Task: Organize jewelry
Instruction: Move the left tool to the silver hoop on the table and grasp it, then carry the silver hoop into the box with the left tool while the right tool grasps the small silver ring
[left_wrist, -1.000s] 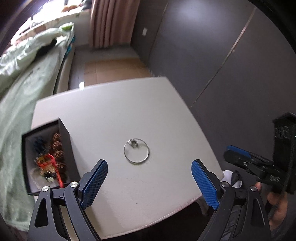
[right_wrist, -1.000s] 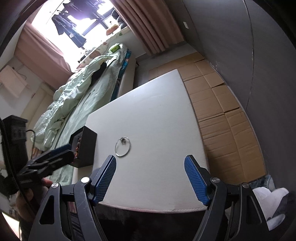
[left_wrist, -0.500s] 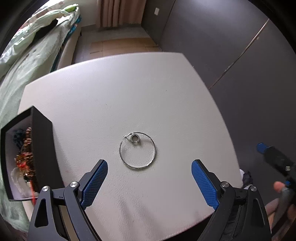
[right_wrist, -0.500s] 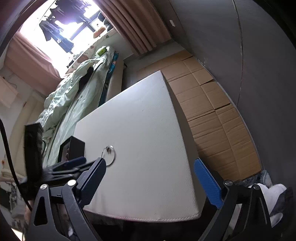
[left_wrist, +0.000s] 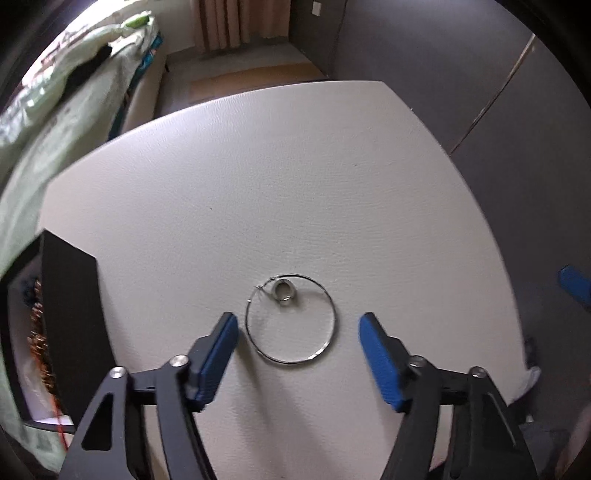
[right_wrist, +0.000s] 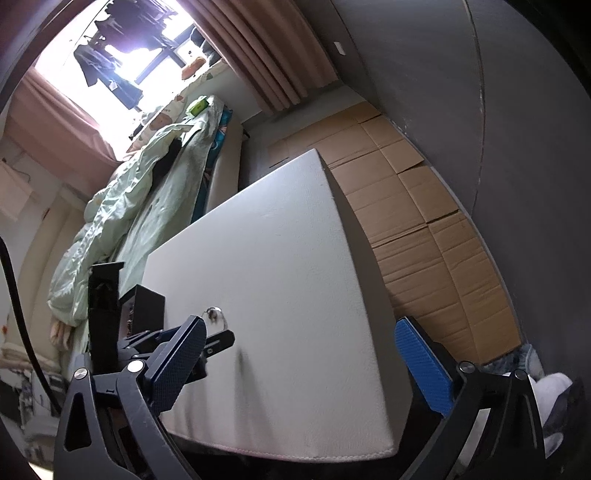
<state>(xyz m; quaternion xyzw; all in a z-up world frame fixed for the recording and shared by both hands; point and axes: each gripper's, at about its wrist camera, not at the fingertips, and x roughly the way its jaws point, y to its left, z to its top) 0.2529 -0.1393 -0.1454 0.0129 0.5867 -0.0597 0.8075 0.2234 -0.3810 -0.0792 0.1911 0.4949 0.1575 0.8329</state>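
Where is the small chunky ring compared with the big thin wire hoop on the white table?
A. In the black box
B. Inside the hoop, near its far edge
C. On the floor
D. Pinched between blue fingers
B: the small ring lies within the wire hoop on the table.

The black jewelry box (left_wrist: 70, 325) left of the hoop (left_wrist: 291, 319) is cut by the left wrist picture's edge, and its contents (left_wrist: 38, 332) are only a blurred reddish-gold tangle. In the right wrist view, the hoop (right_wrist: 218, 318) beside the box (right_wrist: 147, 308) is partly hidden behind the left gripper (right_wrist: 207, 341), and the small ring on it is too small to make out. Of the right gripper (left_wrist: 574, 286), right of the hoop, only one blue pad shows at the left wrist frame's edge.
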